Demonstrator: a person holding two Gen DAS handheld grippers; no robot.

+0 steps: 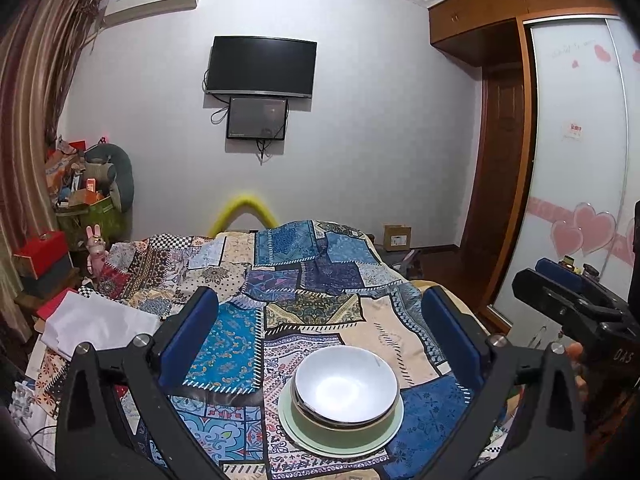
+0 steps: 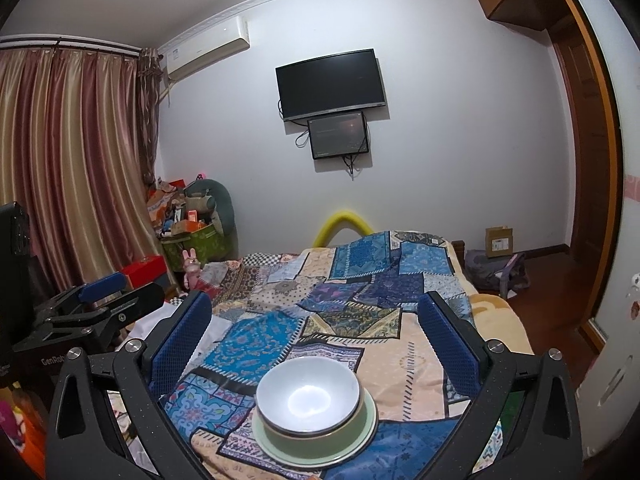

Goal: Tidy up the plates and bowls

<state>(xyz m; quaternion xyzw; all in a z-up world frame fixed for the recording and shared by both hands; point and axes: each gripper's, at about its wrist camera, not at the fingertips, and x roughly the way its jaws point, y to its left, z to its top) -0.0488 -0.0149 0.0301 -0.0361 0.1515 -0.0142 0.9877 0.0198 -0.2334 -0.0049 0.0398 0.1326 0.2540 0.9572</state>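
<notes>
A stack of dishes rests on the patchwork bedspread [image 1: 320, 280]: a white bowl [image 1: 346, 388] nested in a green bowl [image 1: 348, 426], on a pale green plate [image 1: 304, 436]. In the right wrist view the same white bowl [image 2: 306, 394] sits in the green bowl [image 2: 320, 438] on the plate [image 2: 276, 446]. My left gripper [image 1: 324, 340] is open, its blue pads wide apart above and around the stack, touching nothing. My right gripper [image 2: 316, 340] is open too, with the stack low between its fingers, untouched. The right gripper [image 1: 560, 292] shows at the left view's right edge.
White folded cloth [image 1: 96, 320] lies at the bed's left edge. Clutter, a green bag [image 2: 196, 244] and red boxes [image 1: 40, 252] crowd the left corner by the curtain. A wardrobe [image 1: 576, 160] stands right. A cardboard box [image 2: 498, 242] sits on the floor beyond.
</notes>
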